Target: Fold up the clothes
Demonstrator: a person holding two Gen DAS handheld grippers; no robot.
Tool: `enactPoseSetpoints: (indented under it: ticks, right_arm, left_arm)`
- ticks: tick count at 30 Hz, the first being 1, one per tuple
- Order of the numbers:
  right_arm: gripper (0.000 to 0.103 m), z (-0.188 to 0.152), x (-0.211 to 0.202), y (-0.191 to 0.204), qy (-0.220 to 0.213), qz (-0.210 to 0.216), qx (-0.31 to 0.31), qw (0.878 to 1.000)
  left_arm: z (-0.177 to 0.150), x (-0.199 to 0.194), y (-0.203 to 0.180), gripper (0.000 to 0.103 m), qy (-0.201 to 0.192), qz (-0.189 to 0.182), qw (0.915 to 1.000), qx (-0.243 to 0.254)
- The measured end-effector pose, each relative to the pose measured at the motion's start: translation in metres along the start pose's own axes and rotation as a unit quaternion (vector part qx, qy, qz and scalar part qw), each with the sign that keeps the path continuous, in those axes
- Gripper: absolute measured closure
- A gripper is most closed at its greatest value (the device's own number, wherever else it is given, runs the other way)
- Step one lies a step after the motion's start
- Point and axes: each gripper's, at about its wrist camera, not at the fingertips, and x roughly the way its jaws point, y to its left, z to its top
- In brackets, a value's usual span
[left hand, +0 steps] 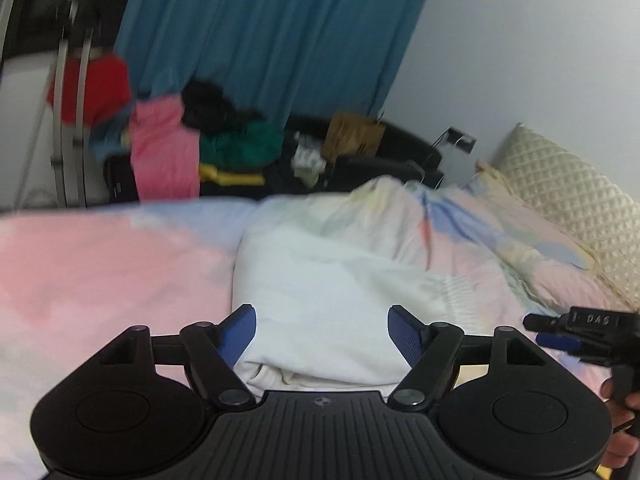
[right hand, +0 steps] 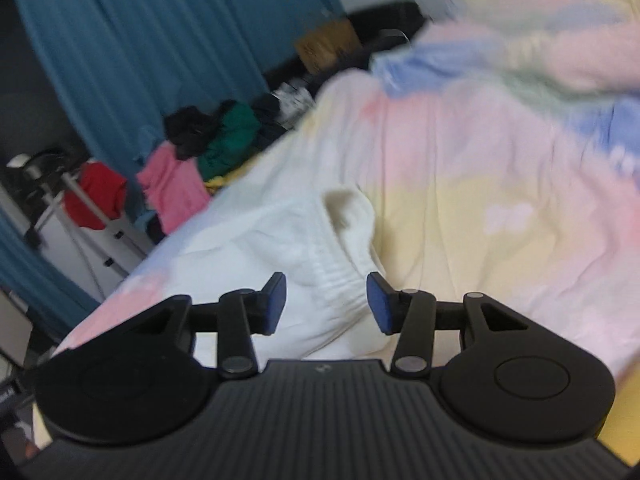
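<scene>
Where the pastel bedspread (left hand: 100, 264) is flattest, a white garment (left hand: 320, 280) lies on the bed in a thick, partly folded bundle, its ribbed elastic band (right hand: 332, 276) turned toward the right wrist camera. Over its near edge sits the left hand-held gripper (left hand: 322, 330), jaws spread wide with the blue pads (left hand: 240, 332) on either side of the cloth and gripping nothing. The right hand-held gripper (right hand: 326, 304) is likewise released, its pads (right hand: 276, 300) standing apart over the ribbed band and a raised fold of the same garment. From the left wrist view, that right tool (left hand: 580, 332) shows at the far right edge, low over the bedspread just beside the garment. A quilted cream pillow (left hand: 568, 200) rests at the head of the bed, to the right. Beyond the far side of the bed a heap of clothes (left hand: 200, 148) in pink, black, green and yellow is piled up, with a red garment (left hand: 96, 88) hanging on a metal stand beside it. A blue curtain (left hand: 272, 40) hangs behind the heap, next to a pale wall (left hand: 520, 60).
</scene>
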Motion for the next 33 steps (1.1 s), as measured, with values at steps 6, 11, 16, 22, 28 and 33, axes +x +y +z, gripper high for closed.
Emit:
enactPoseSetpoints:
  ticks: [6, 11, 16, 22, 28, 33]
  right_arm:
    - [0.035, -0.006, -0.090, 0.023, -0.050, 0.023, -0.084, 0.995]
    - [0.013, -0.023, -0.146, 0.046, -0.087, 0.051, -0.142, 0.985]
    - [0.013, -0.050, -0.181, 0.057, -0.110, 0.067, -0.153, 0.980]
    - [0.013, -0.088, -0.194, 0.062, -0.130, 0.071, -0.167, 0.975]
    - [0.013, -0.126, -0.182, 0.067, -0.151, 0.048, -0.185, 0.970]
    - [0.013, -0.146, -0.161, 0.070, -0.146, 0.035, -0.197, 0.969]
  left_arm:
    - [0.002, -0.092, -0.045, 0.000, -0.043, -0.002, 0.9984, 0.035]
    - [-0.011, -0.157, -0.070, 0.000, -0.068, 0.017, 0.9953, 0.067]
    - [-0.041, -0.203, -0.077, 0.000, -0.096, 0.036, 0.9922, 0.072]
    - [-0.085, -0.226, -0.076, 0.000, -0.110, 0.063, 0.9882, 0.086]
    - [-0.119, -0.222, -0.066, 0.000, -0.105, 0.077, 0.9872, 0.092]
    - [-0.132, -0.220, -0.049, 0.000, -0.119, 0.081, 0.9873, 0.067]
